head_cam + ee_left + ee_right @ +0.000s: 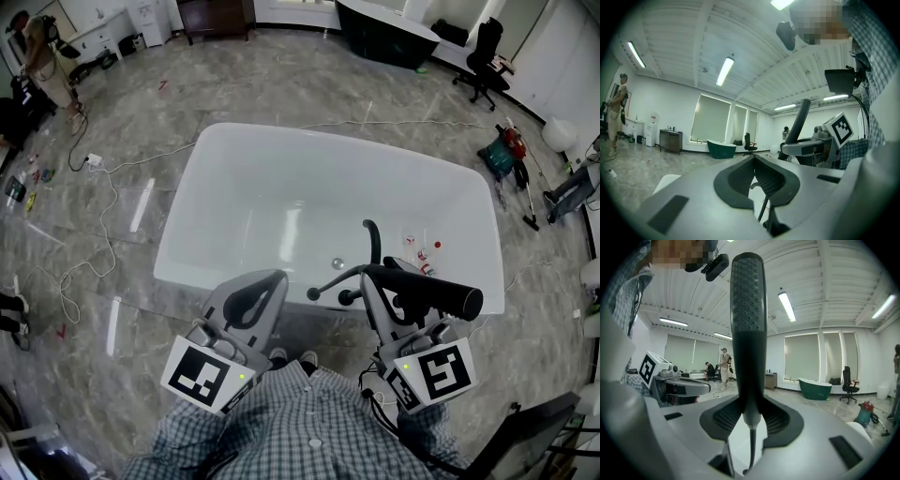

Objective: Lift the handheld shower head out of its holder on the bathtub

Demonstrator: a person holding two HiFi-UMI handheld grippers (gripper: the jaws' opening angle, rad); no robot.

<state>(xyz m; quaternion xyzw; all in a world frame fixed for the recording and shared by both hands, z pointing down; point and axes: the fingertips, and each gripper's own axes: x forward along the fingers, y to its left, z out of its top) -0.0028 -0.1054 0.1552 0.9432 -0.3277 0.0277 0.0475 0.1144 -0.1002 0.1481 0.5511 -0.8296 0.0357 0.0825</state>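
Clamping the shower head (448, 297), right gripper (384, 281) hangs near the faucet (372, 240).

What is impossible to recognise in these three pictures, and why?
Holder of the black handheld shower head: head view, apparently behind the right gripper.
Small red-and-white items on the white bathtub rim: head view, too small.
Thin black hose, lower end: right gripper view, hidden by gripper body.

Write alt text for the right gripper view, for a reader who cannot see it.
The right gripper is shut on a dark shower head, which stands upright mid-frame with its hose hanging below. Behind, a room holds a green bathtub.
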